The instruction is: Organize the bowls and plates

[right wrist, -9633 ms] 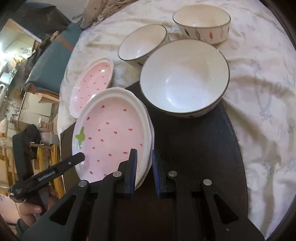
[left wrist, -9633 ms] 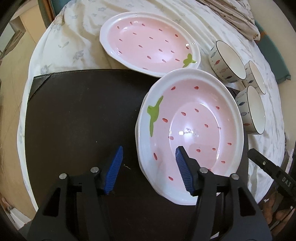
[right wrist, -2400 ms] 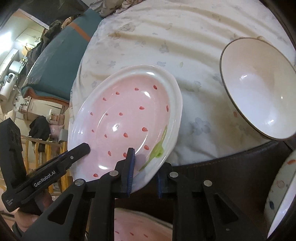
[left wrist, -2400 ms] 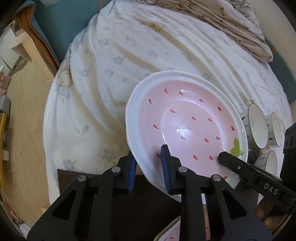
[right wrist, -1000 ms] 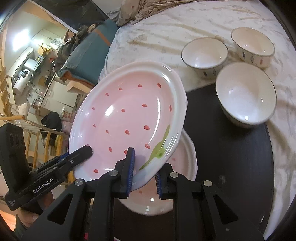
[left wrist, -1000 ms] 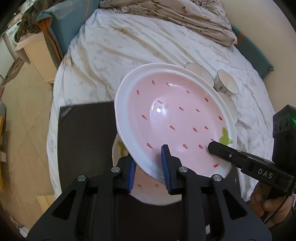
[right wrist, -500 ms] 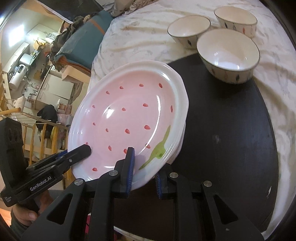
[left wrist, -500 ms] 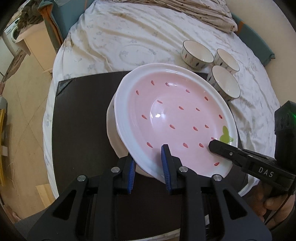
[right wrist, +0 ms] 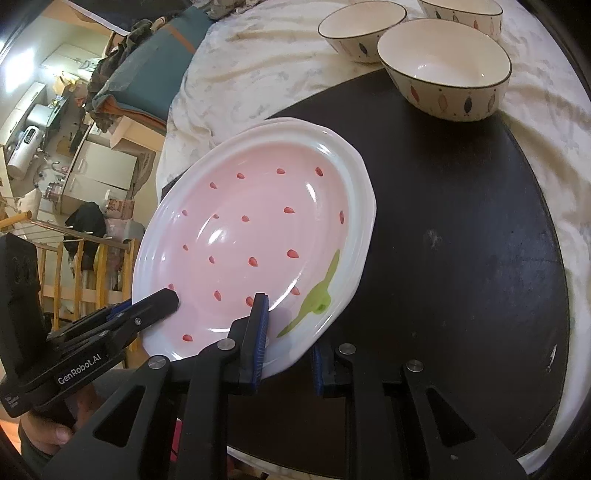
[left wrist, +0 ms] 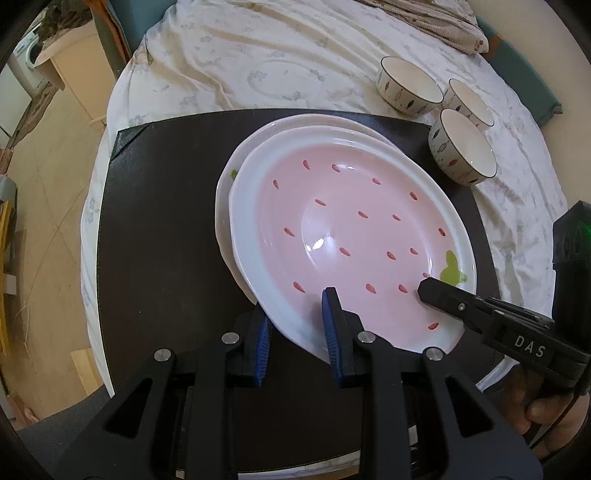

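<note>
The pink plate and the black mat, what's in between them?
Another plate, mostly hidden under the pink plate on the black mat; its white rim peeks out in the left wrist view.

bare dark mat (left wrist: 166,221) left of plates (left wrist: 351,236), bowls (left wrist: 461,151) crowding right

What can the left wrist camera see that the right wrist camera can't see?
Only the left wrist view shows the striped blanket at the far end of the bed, a washing machine by the wall, and the green mark on the lower plate.

Only the right wrist view shows a wooden railing and a cluttered kitchen counter.

Both show the pink strawberry plate gripped at its rim by the left gripper and right gripper, three patterned bowls, and the black mat.
</note>
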The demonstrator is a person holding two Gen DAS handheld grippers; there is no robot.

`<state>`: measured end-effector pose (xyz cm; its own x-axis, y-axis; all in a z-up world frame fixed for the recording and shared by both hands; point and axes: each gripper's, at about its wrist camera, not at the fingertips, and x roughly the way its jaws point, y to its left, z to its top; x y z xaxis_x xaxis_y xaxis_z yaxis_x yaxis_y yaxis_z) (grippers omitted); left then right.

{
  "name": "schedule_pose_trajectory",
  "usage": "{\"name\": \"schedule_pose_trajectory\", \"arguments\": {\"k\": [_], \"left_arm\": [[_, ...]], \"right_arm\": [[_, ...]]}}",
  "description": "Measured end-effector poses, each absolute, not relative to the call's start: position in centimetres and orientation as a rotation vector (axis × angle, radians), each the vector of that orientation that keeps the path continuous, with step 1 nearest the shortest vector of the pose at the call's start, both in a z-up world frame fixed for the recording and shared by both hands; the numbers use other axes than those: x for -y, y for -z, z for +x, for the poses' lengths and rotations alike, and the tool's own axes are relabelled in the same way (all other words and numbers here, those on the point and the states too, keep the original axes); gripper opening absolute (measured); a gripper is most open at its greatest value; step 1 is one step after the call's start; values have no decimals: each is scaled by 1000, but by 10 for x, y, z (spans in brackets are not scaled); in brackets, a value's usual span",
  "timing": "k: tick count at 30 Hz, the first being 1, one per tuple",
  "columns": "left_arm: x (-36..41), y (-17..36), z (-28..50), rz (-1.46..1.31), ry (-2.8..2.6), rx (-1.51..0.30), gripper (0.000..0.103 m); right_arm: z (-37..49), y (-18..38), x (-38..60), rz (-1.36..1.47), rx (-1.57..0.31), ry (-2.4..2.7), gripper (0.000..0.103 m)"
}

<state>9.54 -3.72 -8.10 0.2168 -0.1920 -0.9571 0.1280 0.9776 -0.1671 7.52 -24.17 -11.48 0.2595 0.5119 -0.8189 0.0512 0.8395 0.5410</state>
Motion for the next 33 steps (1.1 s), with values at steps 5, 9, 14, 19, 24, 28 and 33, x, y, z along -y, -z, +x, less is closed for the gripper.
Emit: {"name": "schedule_pose_trajectory", "arguments": {"k": [5, 9, 14, 19, 24, 28, 33], "left_arm": [[37, 83, 95, -65, 212, -1338, 23], [31, 90, 98, -104, 201, -1384, 23], [27, 96, 100, -97, 184, -1427, 25], [26, 98, 102, -70, 186, -1449, 27], [17, 94, 109, -46, 152, -1455, 41], [-2, 93, 112, -101, 94, -1451, 51], [2, 99, 114, -80, 65, -1436, 55]], "right_arm": [[80, 117, 238, 512, -1299, -325, 22], [81, 119, 236, 517, -1305, -323, 22], [82, 123, 234, 506, -1317, -324, 21], [83, 123, 233, 494, -1321, -334, 21], [82, 124, 233, 489, -1319, -333, 21], [82, 125, 236, 500, -1318, -331, 20], [83, 124, 239, 490, -1305, -303, 20]]}}
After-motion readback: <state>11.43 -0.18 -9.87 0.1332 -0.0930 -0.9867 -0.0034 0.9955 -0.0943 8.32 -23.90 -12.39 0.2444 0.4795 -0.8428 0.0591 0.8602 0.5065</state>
